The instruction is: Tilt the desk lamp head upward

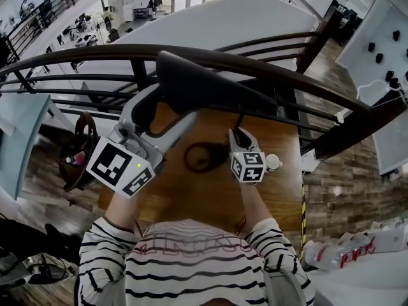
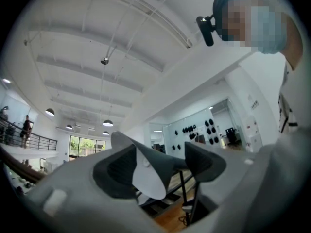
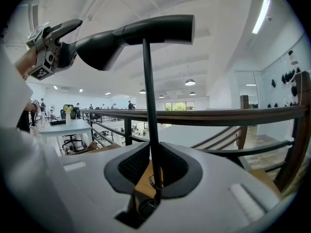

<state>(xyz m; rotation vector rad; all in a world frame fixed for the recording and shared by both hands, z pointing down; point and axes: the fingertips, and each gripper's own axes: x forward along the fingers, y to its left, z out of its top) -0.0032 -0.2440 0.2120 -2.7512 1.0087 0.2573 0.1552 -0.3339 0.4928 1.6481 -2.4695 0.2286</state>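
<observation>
Lamp: the desk lamp's base [image 1: 204,156] sits on the wooden desk [image 1: 280,190], about mid-desktop and rather nearer the far edge by the railing [image 1: 76,59].
Lamp head: the dark lamp head [image 3: 146,30] is at the top of the thin stem [image 3: 148,96], roughly level, with its shade end pointing to the person's left.
Left gripper: the left gripper [image 1: 159,107] has its jaws around the shade end. One pad lies flat on it; the other looks to be touching, though the view there is poor.
Right gripper: the right gripper [image 1: 237,134] is clamped on the stem low down, just above the base.
Step in hand: raising the shade end about the head's joint.
How to do it well: keep the lower clamp steady so the base neither slides nor lifts, and swing the shade up in a slow arc.
Risk: a twist of the left gripper could slip the pads off the tapered shade.
</observation>
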